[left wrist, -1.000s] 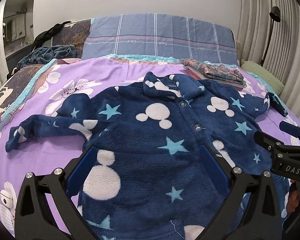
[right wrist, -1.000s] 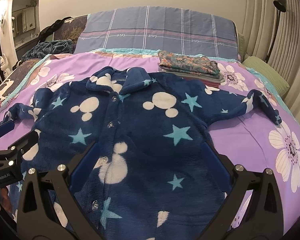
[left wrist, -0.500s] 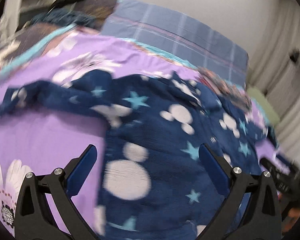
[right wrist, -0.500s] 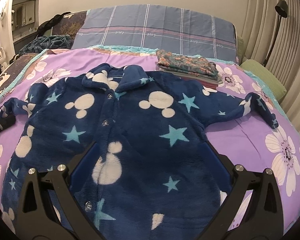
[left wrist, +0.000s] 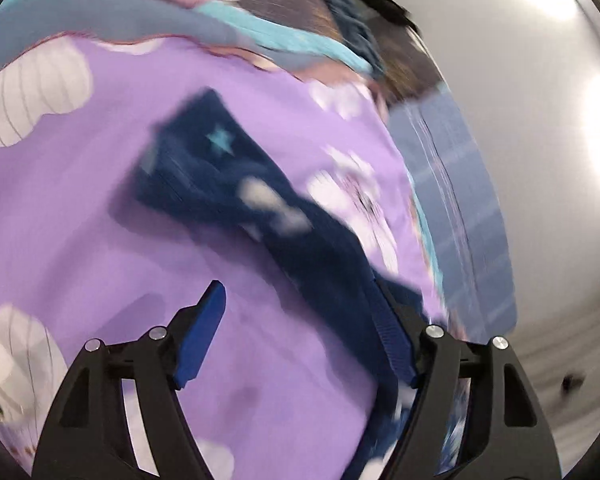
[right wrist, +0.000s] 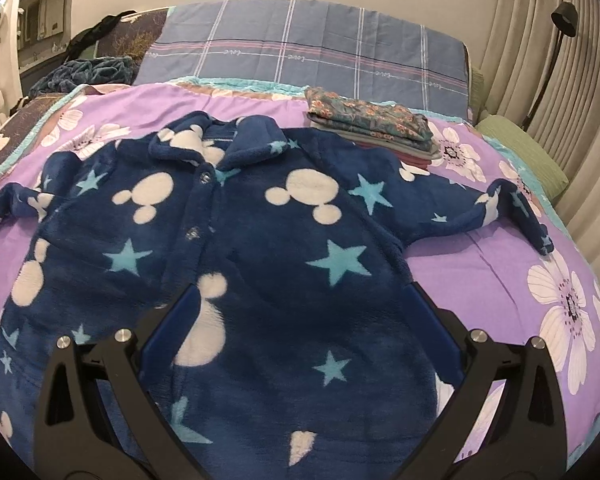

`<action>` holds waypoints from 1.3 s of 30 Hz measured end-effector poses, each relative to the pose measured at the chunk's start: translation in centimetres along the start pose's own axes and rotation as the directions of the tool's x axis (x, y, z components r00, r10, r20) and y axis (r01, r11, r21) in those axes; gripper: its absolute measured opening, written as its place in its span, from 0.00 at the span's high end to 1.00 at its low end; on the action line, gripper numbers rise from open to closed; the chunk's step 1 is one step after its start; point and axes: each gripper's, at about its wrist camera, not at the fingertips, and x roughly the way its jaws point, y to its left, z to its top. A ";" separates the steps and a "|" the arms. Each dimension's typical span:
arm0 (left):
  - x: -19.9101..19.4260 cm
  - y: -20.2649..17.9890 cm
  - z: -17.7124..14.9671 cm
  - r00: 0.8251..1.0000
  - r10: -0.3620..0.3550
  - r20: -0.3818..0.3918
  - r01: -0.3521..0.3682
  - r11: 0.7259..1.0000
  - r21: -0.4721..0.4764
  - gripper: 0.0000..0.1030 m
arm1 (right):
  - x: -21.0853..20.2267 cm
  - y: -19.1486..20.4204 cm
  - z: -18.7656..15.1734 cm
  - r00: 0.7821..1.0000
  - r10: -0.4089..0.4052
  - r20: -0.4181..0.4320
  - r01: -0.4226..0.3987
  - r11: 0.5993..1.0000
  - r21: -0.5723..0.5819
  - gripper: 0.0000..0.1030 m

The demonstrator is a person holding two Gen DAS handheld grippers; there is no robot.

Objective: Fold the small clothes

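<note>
Left wrist view: blurred and tilted, looking along one sleeve (left wrist: 236,184) of the fleece top, which runs diagonally over the purple bedspread (left wrist: 80,208).
Left gripper (left wrist: 300,336): tongs spread wide apart, nothing between the pads. The sleeve's broader end passes by the right-hand finger (left wrist: 392,340); whether cloth touches that pad is lost in the blur.
Why held so: my reading is that the open tongs are aimed at the sleeve for a grasp, with a first fold toward the button line to follow.
Right wrist view: sharp. The fleece top (right wrist: 260,248) lies front up, buttoned, collar toward the plaid pillow (right wrist: 300,56), both sleeves spread outward from the button line (right wrist: 204,200).
Right gripper (right wrist: 300,340): tongs apart, hovering over the lower front just right of the button line, gripping nothing.
Why laid so: flat and spread, the garment looks ready for folding, none yet done.
Folded stack (right wrist: 372,128): beyond the collar, to the right of the button line, its near edge touching or overlapping the shoulder; probably finished pieces parked aside.
Only in the left view: a close look at the cuff (left wrist: 188,128) and the bare spread around it.
Only in the right view: the whole garment, the far sleeve (right wrist: 500,212), the stack, the curtain (right wrist: 572,80). The left gripper does not appear here.
</note>
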 end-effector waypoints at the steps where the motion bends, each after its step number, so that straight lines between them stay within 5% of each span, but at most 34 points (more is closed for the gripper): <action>1: 0.2 0.2 0.4 1.000 0.001 0.010 -0.001 1.000 -0.026 0.25 | 0.1 -0.1 0.0 1.000 -0.006 -0.003 0.006 1.000 0.002 0.02; 5: 1.8 1.4 3.0 0.991 0.110 0.078 -0.101 0.989 -0.109 0.26 | 0.4 -0.5 -0.2 1.000 -0.019 -0.012 0.019 1.000 0.006 0.02; 7: 2.6 1.9 3.9 0.987 0.130 0.096 -0.116 0.983 -0.142 0.42 | 0.5 -0.6 -0.2 1.000 -0.020 -0.013 0.020 1.000 0.007 0.02; 9: 3.5 2.3 4.8 0.989 0.120 0.086 -0.107 0.984 -0.144 0.84 | 0.6 -0.7 -0.2 1.000 -0.020 -0.014 0.020 1.000 0.006 0.02; 10: 3.7 2.0 5.1 0.991 0.108 0.075 -0.097 0.985 -0.142 0.88 | 0.7 -0.8 -0.2 1.000 -0.022 -0.016 0.022 1.000 0.005 0.02; 16: 2.1 -8.2 3.9 0.995 -0.004 0.102 -0.015 0.982 0.186 0.90 | 1.8 -1.7 0.0 0.999 -0.023 -0.029 0.024 0.999 0.030 0.02; 19: 1.6 -17.0 0.5 0.993 -0.109 0.037 0.084 0.911 0.405 0.90 | 2.1 -2.1 0.0 0.999 -0.001 -0.035 0.004 0.998 0.059 0.02; 23: 1.0 -25.7 -7.1 0.963 -0.237 -0.125 0.265 0.760 0.593 0.90 | 2.2 -2.8 -0.3 0.999 -0.005 -0.033 0.007 0.998 0.068 0.02; 27: 1.9 -32.5 -18.4 0.892 -0.264 -0.367 0.452 0.531 0.717 0.89 | 2.5 -4.3 -0.7 0.999 -0.023 -0.040 0.027 0.995 0.096 0.02; 29: 3.3 -34.0 -23.6 0.848 -0.222 -0.480 0.526 0.452 0.720 0.80 | 2.6 -5.3 -0.7 0.999 -0.028 -0.043 0.033 0.992 0.119 0.02; 30: 4.1 -34.2 -25.4 0.831 -0.201 -0.518 0.549 0.438 0.712 0.57 | 2.7 -5.9 -0.8 0.998 -0.028 -0.047 0.034 0.990 0.138 0.02; 32: 5.5 -33.9 -28.2 0.815 -0.165 -0.555 0.564 0.440 0.698 0.32 | 2.8 -6.8 -0.9 0.998 -0.022 -0.052 0.030 0.985 0.169 0.02; 34: 6.4 -33.2 -30.2 0.809 -0.119 -0.576 0.567 0.419 0.709 0.32 | 2.6 -8.0 -1.1 0.999 -0.005 -0.053 0.016 0.979 0.203 0.02; 39: 4.6 -30.1 -28.4 0.890 -0.075 -0.450 0.440 0.399 0.805 0.18 | 2.6 -9.8 -1.0 0.995 0.093 -0.041 -0.081 0.968 0.236 0.02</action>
